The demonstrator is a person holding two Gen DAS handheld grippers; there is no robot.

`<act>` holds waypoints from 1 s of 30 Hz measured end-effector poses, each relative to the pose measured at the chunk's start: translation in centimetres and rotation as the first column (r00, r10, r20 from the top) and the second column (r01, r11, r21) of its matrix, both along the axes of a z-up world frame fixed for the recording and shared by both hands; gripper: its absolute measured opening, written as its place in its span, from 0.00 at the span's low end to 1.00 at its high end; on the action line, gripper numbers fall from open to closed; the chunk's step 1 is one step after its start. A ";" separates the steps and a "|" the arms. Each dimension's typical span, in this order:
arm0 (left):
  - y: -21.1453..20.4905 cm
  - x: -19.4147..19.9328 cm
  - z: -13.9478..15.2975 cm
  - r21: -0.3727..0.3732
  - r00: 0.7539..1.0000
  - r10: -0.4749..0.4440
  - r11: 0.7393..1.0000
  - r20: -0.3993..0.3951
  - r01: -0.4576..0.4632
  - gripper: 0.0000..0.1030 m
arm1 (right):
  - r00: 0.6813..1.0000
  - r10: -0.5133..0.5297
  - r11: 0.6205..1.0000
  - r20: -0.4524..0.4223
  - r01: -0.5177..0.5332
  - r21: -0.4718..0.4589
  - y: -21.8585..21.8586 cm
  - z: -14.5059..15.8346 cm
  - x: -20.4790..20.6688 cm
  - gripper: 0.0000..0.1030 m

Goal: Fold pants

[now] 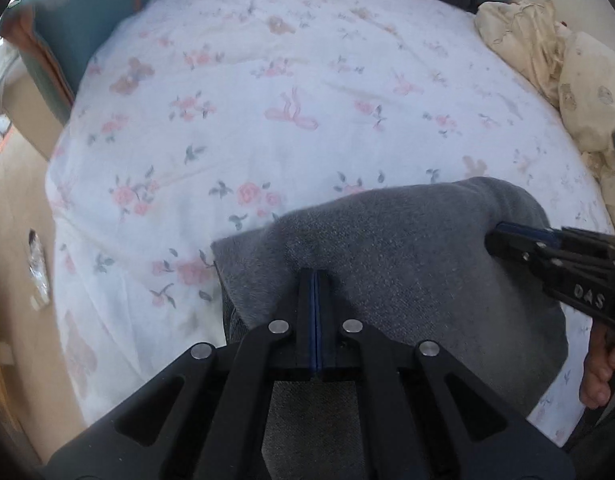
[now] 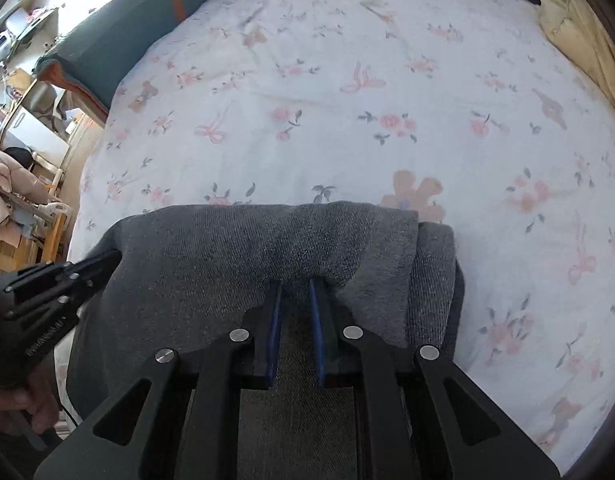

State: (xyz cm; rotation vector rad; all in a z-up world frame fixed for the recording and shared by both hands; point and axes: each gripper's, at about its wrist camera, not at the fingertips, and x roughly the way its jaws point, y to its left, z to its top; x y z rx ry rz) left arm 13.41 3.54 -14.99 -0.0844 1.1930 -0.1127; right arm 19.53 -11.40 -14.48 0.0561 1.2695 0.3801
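Pants [image 1: 407, 280] on bed [image 1: 307, 100], bunched just ahead of my left gripper [image 1: 315, 276], fingers pressed together pinching the cloth. Right wrist view: folded edge runs left-right; my right gripper [image 2: 296, 284] slightly spread, fabric between, grip unclear.

Grey pants [image 2: 243, 248] are coarse matt knit cloth; floral bedsheet [image 1: 307, 80] is smooth thin cotton

**Lived-in home bedroom**

Looking across a bed [image 2: 347, 80] spreading a white floral sheet [image 1: 267, 140]. Lying along the bed's left edge: a teal bolster [image 2: 119, 40]. Piling up at its right edge: cream bedding [image 1: 547, 52]. Crowding beyond the bolster: cluttered furniture [image 2: 23, 120].
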 end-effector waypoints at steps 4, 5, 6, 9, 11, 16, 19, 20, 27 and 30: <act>0.2 0.4 -0.9 0.005 1.000 -0.017 1.000 -0.006 0.017 0.01 | 0.998 -0.020 0.998 -0.061 0.024 0.059 -0.6 -1.1 0.7 0.10; 0.1 0.6 -0.8 0.017 1.000 -0.018 1.000 -0.011 0.018 0.01 | 0.998 -0.018 0.998 -0.064 0.022 0.062 -0.6 -1.2 0.8 0.10; 0.2 0.8 -0.7 0.007 1.000 -0.004 1.000 -0.021 0.004 0.01 | 0.998 -0.012 0.998 -0.059 0.016 0.059 -0.6 -1.1 0.7 0.10; 0.5 0.7 0.0 -0.015 1.000 0.016 1.000 -0.015 -0.016 0.01 | 1.000 -0.005 0.997 -0.026 0.007 0.079 -1.2 -0.2 0.0 0.10; 1.2 0.2 0.9 -0.066 0.999 0.054 0.996 -0.010 -0.054 0.01 | 0.999 -0.030 0.986 -0.020 0.033 0.161 -2.6 1.1 -0.5 0.15; 3.8 -2.1 4.3 -0.194 0.993 0.120 0.974 0.023 -0.113 0.45 | 0.987 -0.147 0.939 0.069 0.117 0.324 -8.1 5.9 -2.6 0.83; 5.4 -3.8 4.5 -0.189 0.977 0.203 0.964 0.062 -0.188 0.99 | 0.976 -0.215 0.923 0.048 0.187 0.337 -10.8 5.4 -3.4 0.91; 5.8 -4.0 3.8 -0.197 0.976 0.216 0.959 0.040 -0.204 0.99 | 0.973 -0.230 0.920 0.018 0.212 0.331 -11.5 4.4 -3.6 0.91; 4.2 -4.0 -3.4 -0.357 0.980 0.069 0.924 -0.189 -0.134 1.00 | 0.961 -0.119 0.934 -0.250 0.194 0.301 -8.5 -4.5 -3.4 0.91; 3.9 -3.4 -4.3 -0.387 0.977 0.043 0.914 -0.207 -0.122 0.94 | 0.984 -0.039 0.966 -0.174 0.082 0.243 -5.6 -4.6 -4.0 0.99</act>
